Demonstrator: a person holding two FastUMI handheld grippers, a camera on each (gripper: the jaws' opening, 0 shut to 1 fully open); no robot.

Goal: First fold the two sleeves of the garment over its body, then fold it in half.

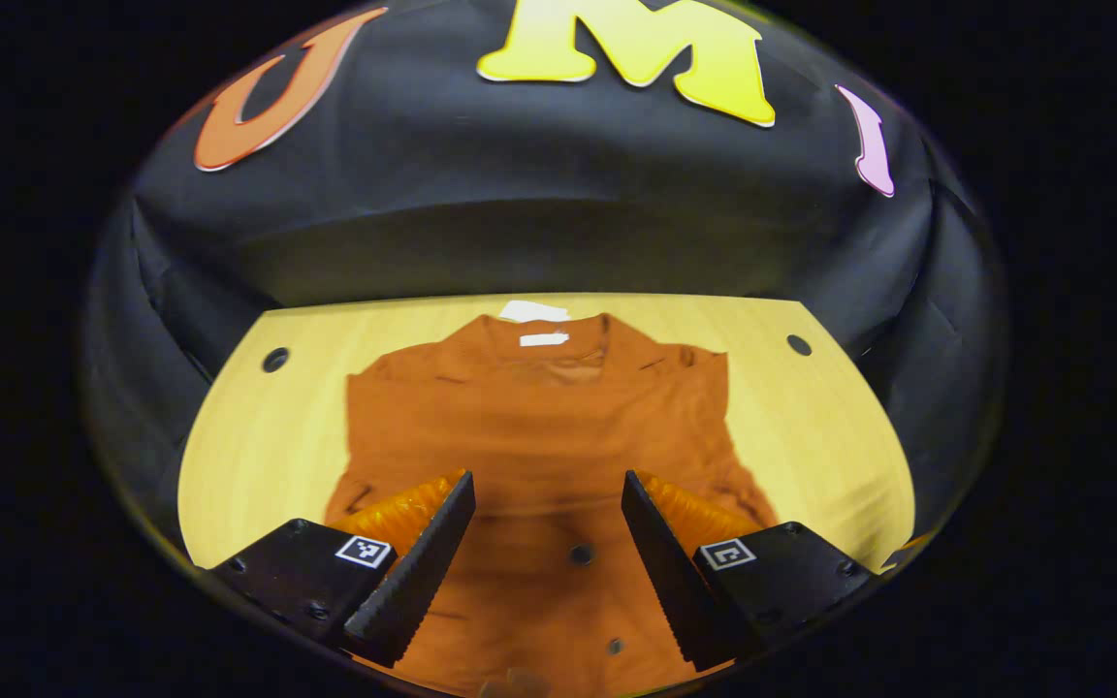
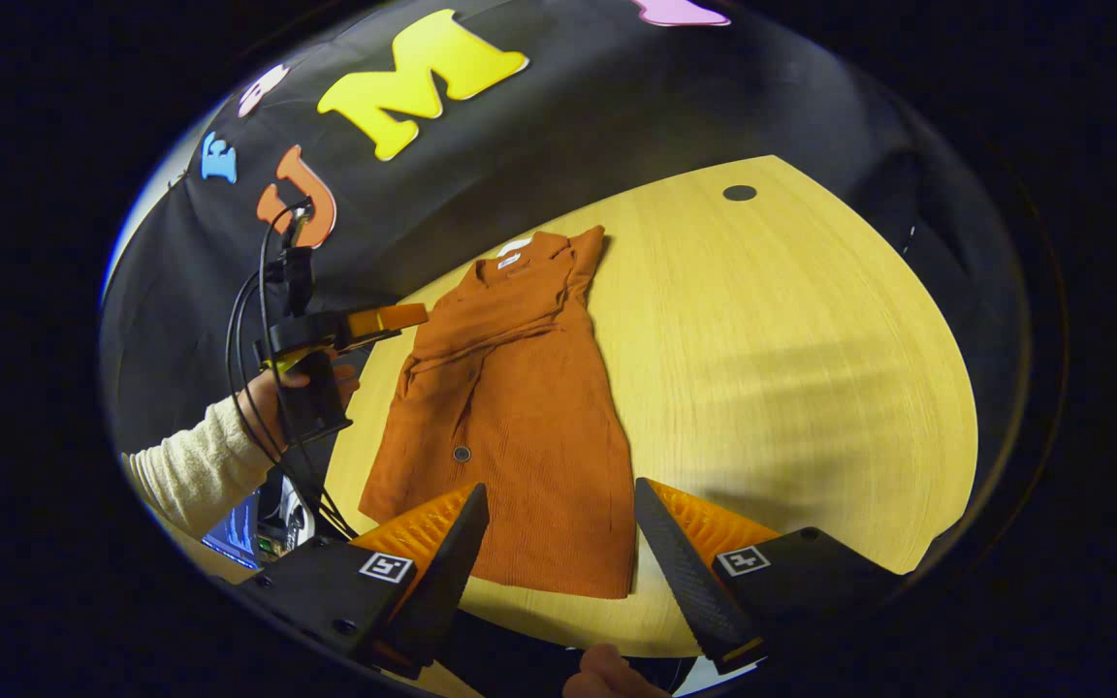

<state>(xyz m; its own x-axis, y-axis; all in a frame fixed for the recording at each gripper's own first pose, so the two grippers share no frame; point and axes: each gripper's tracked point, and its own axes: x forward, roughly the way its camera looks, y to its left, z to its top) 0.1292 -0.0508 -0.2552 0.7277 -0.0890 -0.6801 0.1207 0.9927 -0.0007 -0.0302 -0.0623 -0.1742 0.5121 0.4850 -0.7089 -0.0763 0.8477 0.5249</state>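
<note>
Rust-orange buttoned garment [image 2: 520, 427] lying near bench [image 2: 791, 388] left edge, sleeves seemingly folded in; halving remaining. Left gripper [image 1: 549, 543], right gripper [image 2: 558, 553] hovering released, grasping nothing.

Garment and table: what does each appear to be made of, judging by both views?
The garment looks like a soft, matte rust-orange ribbed or corduroy-like fabric: fine lengthwise lines, dark buttons, creases at the folded sleeves. The table looks like light wood or wood-look laminate: pale yellow grain streaks, smooth low-sheen surface, round dark holes near its far edge. Which of the two cannot be told.
</note>
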